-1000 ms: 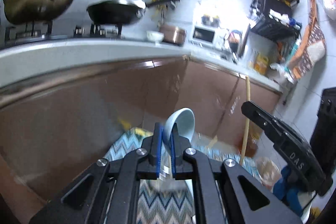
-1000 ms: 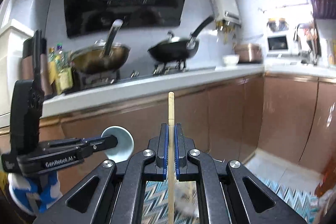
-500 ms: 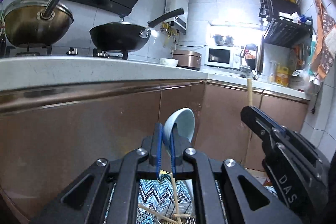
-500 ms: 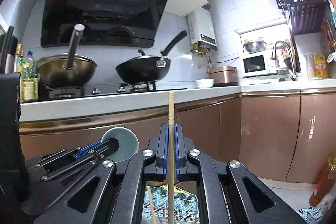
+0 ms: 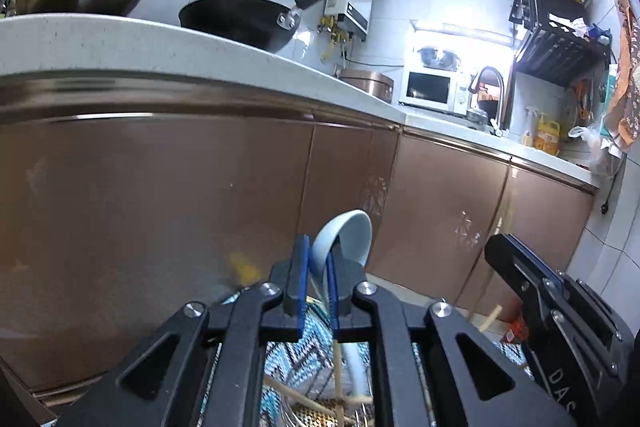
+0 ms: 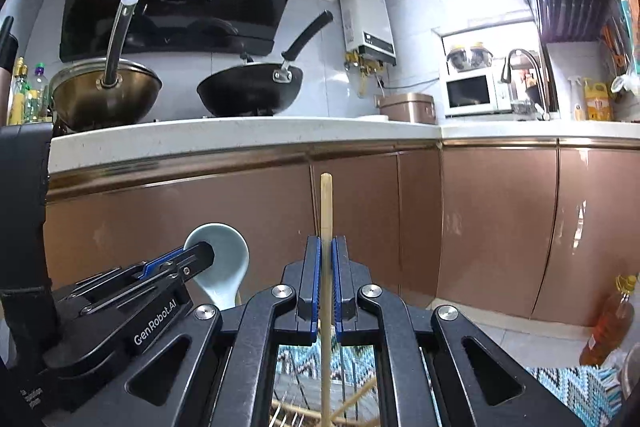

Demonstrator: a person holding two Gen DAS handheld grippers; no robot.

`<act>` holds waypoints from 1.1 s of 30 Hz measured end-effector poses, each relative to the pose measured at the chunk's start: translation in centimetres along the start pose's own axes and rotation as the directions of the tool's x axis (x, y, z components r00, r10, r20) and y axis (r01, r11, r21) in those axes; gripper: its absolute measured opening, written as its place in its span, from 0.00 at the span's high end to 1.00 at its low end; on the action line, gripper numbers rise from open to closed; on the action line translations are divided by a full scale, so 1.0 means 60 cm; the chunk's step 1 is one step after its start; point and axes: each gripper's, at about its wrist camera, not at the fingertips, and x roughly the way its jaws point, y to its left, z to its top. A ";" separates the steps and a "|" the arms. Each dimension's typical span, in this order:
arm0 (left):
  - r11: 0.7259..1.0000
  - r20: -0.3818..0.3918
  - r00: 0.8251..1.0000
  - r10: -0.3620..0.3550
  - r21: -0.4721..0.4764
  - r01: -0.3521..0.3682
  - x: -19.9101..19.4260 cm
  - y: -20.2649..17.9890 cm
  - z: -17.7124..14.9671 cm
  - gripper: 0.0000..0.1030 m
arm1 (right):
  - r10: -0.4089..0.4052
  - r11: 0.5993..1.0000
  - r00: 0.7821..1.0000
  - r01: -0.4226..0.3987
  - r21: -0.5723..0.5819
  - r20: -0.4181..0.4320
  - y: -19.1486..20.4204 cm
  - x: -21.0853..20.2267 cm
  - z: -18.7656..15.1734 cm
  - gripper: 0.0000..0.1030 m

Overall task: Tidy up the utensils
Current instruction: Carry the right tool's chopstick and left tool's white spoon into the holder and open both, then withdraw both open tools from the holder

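1. Both hand-held grippers sit lower than a second ago: the edge of the desk [image 6: 240, 135] now stands well above them, and cabinet doors [image 6: 496, 227] fill the middle of both views.
2. Left hand-held gripper [image 5: 316, 281]: jaws are easing apart, a pale blue spoon [image 5: 346, 237] between them. The spoon lies against the right pad, with a narrow gap showing at the left pad. Its bowl sticks up past the fingertips.
3. Right hand-held gripper [image 6: 326, 277]: jaws clamped together on a single wooden chopstick [image 6: 326, 205], which stands upright; its top rises above the fingertips, its lower part runs down between the arms.
4. From the right wrist view, the spoon [image 6: 220, 259] and the left hand-held gripper [image 6: 176, 265] are just beside the chopstick, on its left.
5. Below both hand-held grippers: more chopsticks [image 5: 296, 397] lie crossed in what looks like a wire basket, partly hidden, over a zigzag rug [image 6: 576, 391].
6. On the desk: a brass wok [image 6: 106, 95], a black wok [image 6: 250, 89], a microwave [image 6: 470, 95].
7. An oil bottle [image 6: 610, 323] stands on the floor at the right.
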 end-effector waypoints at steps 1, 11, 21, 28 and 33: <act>1.000 -0.007 1.000 -0.001 0.002 0.001 -0.002 0.000 -0.001 0.90 | 0.000 1.000 1.000 0.000 0.001 -0.004 0.000 -0.004 -0.001 0.94; 0.999 -0.017 1.000 -0.014 -0.040 0.014 -0.099 0.032 0.028 0.68 | -0.007 1.000 1.000 0.007 -0.029 0.002 0.010 -0.091 0.040 0.87; 0.999 -0.038 0.999 -0.014 -0.034 0.013 -0.296 0.100 0.071 0.57 | 0.000 0.999 1.000 -0.001 -0.047 -0.025 0.016 -0.263 0.075 0.73; 1.000 -0.104 0.994 -0.015 0.019 0.017 -0.402 0.147 0.068 0.55 | -0.006 0.999 0.996 0.002 -0.048 -0.092 0.015 -0.345 0.067 0.73; 1.000 -0.136 0.991 -0.016 -0.015 0.014 -0.442 0.184 0.059 0.53 | -0.008 0.999 0.990 0.001 -0.046 -0.143 0.019 -0.386 0.054 0.73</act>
